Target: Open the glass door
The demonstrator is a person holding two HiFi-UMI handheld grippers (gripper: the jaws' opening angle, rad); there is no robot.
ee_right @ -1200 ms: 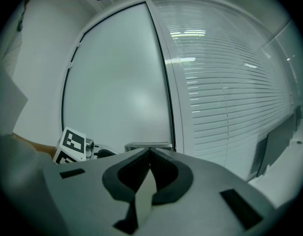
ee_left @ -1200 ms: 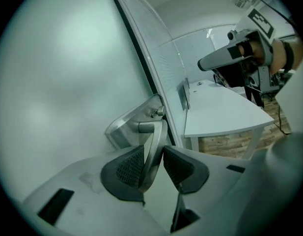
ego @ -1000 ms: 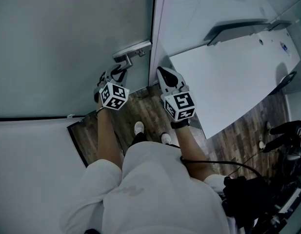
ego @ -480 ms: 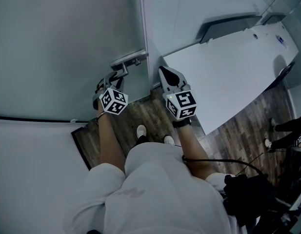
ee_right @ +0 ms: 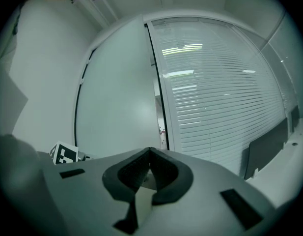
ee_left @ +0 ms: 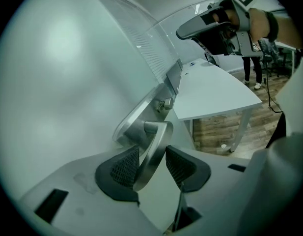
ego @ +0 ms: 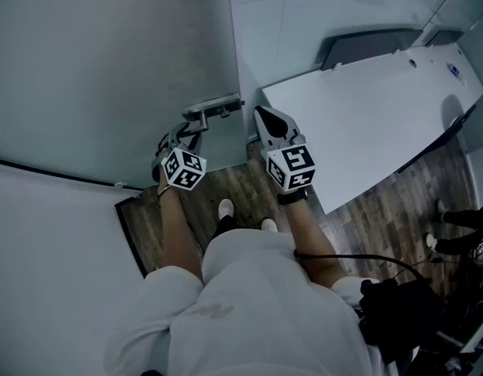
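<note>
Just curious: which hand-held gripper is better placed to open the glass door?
Left hand-held gripper: its jaws, just opened wider, straddle the door handle. The right hand-held gripper is shut, empty.

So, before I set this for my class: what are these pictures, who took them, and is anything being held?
A person stands at a frosted glass door, a hand-held gripper in each hand. One camera on their head looks down; one rides on each hand-held gripper. The left hand-held gripper has the silver metal lever door handle between its jaws, which have just been opening, so it isn't clamped. The right hand-held gripper is shut and empty, facing the door's edge. A white desk stands to the right on wood-patterned floor.
</note>
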